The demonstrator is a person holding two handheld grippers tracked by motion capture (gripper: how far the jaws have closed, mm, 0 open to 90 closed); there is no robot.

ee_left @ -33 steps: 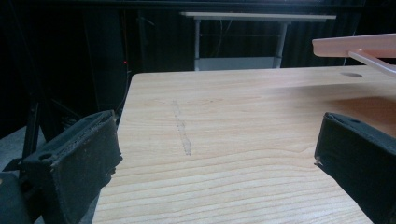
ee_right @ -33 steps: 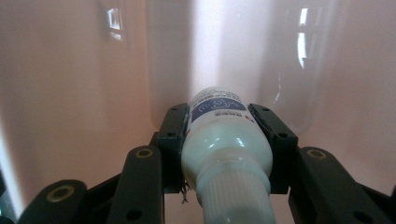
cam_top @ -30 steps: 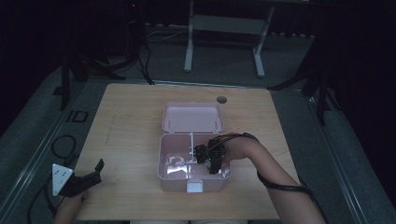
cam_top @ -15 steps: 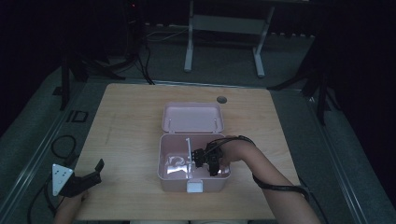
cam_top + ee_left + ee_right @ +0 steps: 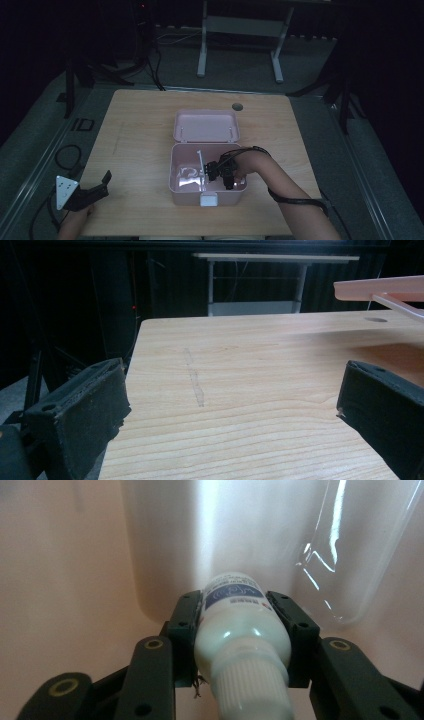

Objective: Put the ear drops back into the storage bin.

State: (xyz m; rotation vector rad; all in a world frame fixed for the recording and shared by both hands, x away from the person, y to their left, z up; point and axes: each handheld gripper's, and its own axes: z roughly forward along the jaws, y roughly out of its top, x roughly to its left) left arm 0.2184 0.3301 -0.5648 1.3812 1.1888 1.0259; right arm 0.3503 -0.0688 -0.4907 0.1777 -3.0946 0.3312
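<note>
my right gripper (image 5: pixel 240 615) is clamped on a white bottle (image 5: pixel 240 645) down inside the open pink box (image 5: pixel 176 165) mid-table, while my left gripper (image 5: pixel 235 405) sits open above bare table (image 5: pixel 240 355) at the near-left corner.
</note>
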